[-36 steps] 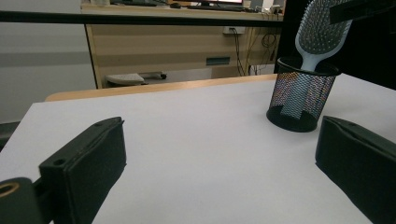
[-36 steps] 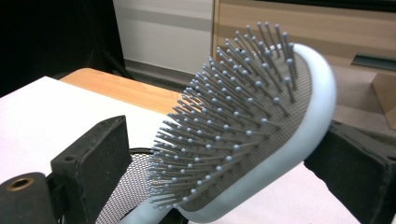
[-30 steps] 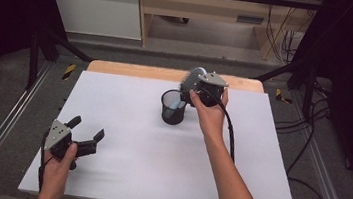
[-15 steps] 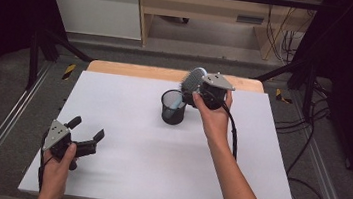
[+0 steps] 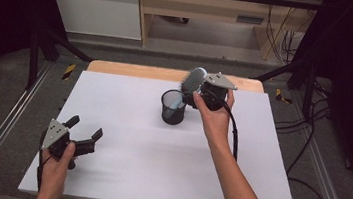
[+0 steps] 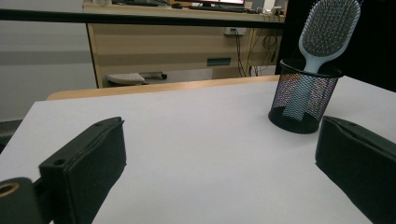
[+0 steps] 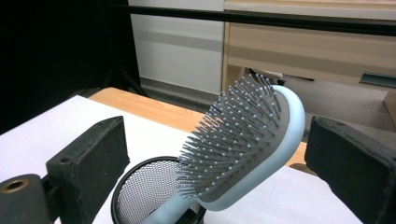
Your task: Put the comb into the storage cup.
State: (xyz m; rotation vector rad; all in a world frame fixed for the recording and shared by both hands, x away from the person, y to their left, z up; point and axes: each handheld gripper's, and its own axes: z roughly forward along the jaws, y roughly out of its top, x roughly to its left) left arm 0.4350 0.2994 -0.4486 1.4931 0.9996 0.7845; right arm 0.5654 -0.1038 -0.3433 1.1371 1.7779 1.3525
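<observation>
High view shows the hairbrush point(image 5: 192, 80) standing handle-down in the black mesh cup point(image 5: 172, 108), its head leaning. The right gripper point(image 5: 196, 95) brackets the head, jaws apart, untouching. The left gripper point(image 5: 85, 134) rests wide open, holding nothing, near the table point(image 5: 124, 139) corner.

Table point(image 5: 120, 173): holds the cup and both grippers' working area.
Cup point(image 5: 173, 107): upright on the table, toward the far edge, near the middle.
Hairbrush point(image 5: 192, 81): handle down in the cup, head leaning out over the rim toward the far right.
Right gripper point(image 5: 192, 95): just right of the cup, at the hairbrush head.
Left gripper point(image 5: 85, 135): near left corner of the table, well apart from the cup.
</observation>
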